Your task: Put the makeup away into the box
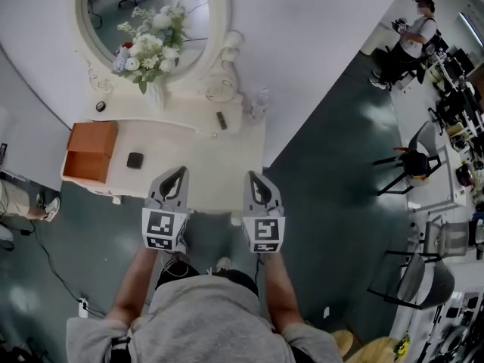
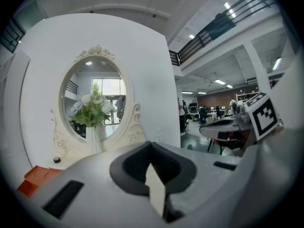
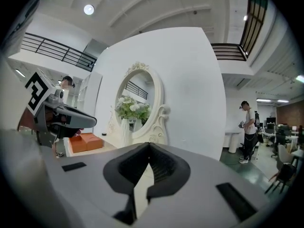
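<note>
On a white dressing table (image 1: 204, 165) an orange box (image 1: 91, 151) stands open at the left end, also in the right gripper view (image 3: 85, 141). A flat black compact (image 1: 134, 159) lies just right of it. Near the mirror base lie a dark stick (image 1: 221, 119), a small black jar (image 1: 100, 106) and a clear bottle (image 1: 261, 103). My left gripper (image 1: 180, 171) and right gripper (image 1: 253, 176) hover side by side over the table's front edge. Both are shut and hold nothing, their tips touching (image 2: 151, 144) (image 3: 149, 145).
An oval mirror (image 1: 151, 13) and a vase of flowers (image 1: 151, 51) stand at the table's back. A person (image 1: 416, 32) stands far right beside desks and chairs (image 1: 412, 161). Someone's shoe (image 1: 49, 209) and a floor power strip (image 1: 83, 306) are at the left.
</note>
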Available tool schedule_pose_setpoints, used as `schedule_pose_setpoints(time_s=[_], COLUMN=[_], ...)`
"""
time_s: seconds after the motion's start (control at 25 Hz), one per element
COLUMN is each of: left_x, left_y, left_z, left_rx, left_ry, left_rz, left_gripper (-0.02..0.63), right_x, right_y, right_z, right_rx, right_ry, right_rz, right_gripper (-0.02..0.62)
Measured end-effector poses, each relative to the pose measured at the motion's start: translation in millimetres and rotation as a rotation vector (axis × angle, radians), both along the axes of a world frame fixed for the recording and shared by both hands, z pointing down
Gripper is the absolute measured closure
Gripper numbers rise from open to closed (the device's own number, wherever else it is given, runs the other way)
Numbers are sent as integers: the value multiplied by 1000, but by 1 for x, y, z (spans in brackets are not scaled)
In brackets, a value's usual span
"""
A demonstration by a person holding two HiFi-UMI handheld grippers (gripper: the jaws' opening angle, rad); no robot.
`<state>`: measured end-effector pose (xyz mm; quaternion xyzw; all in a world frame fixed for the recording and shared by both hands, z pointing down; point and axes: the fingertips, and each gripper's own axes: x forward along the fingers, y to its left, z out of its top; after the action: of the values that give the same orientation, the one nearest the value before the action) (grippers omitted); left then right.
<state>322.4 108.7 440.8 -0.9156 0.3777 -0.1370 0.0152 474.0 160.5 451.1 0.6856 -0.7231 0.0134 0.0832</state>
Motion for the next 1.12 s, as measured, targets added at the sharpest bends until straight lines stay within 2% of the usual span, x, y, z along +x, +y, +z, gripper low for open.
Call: schedule_pose_setpoints(time_s=[0.32,0.8,0.96,1.0,1.08,1.12], left_x=[8,5,4,3,1,-1], left_y=[-75,-162,-176,-178,-182,-184], left_z=[32,89,97,99,104,106], left_rx=[-67,-150,-159,-161,-170,-174], left_ry=[-34,-52,-47,-47,-49,-50], left_rz=[78,94,103,104,106,106], left_gripper=[606,606,606,606,606,606], right_x=[-3,11,14,14,14,14], right_y=[-81,-171,-194,-199,-209,-215], right_z=[34,99,115,120,133,140], right_rx=[-58,-159,-188,-199,-232,-247], right_ry=[-10,-5,-43,-57,-85,-95], right_rz=[39,88,81,73,52,46], right_gripper=[583,583,580,565,444,425])
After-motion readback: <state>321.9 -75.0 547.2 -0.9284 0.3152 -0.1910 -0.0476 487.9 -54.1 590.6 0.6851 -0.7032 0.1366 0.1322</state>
